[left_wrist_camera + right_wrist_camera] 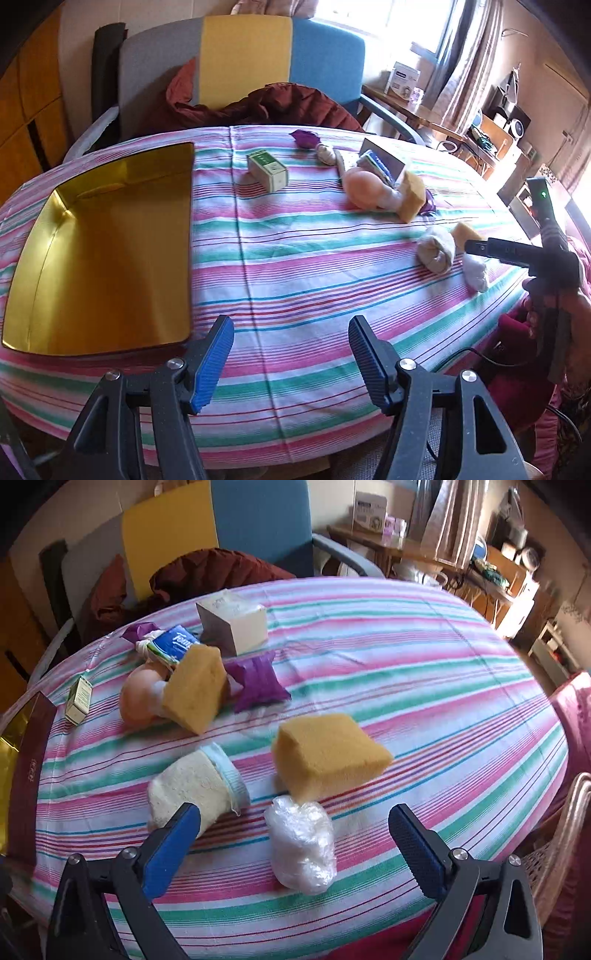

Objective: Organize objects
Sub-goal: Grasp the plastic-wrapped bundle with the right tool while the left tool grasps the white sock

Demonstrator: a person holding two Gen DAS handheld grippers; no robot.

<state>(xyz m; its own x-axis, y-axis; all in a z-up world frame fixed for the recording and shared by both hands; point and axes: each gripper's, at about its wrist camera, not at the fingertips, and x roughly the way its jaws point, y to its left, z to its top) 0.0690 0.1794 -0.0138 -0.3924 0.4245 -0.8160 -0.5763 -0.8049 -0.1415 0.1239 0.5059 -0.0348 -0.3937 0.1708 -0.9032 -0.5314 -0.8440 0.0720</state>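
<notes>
Closest thing in the right wrist view is the right tool (293, 829) itself, blue pads spread really wide and pinching nothing. No earlier shot to compare, so that's all I can say about the jaws. Sitting pretty much between the two pads is a crumpled clear plastic bag (301, 843), long axis running away from the tool toward the far side of the tabletop (424, 657). I can't tell if either pad touches it; there looks to be a gap on both sides. The left pad overlaps a rolled cream sock (197, 786) in the picture, cuff end pointing away and to the right; contact is unclear.

Just beyond the bag is a yellow sponge (327, 755) lying flat, long axis across the tool's line. Further out to the left there's a second sponge (195, 688) tipped up on edge against a peach-coloured ball (138, 698), with a purple wrapper (256, 681) just beside it, a tissue pack (173, 642) and a white box (234, 622) behind.

Left tool (291, 360) is also spread apart, empty, hanging over the striped cloth near the front edge. The gold tray (107, 240) is just ahead on its left, long side running away from it. A small green box (267, 170) sits well ahead of that tool.
</notes>
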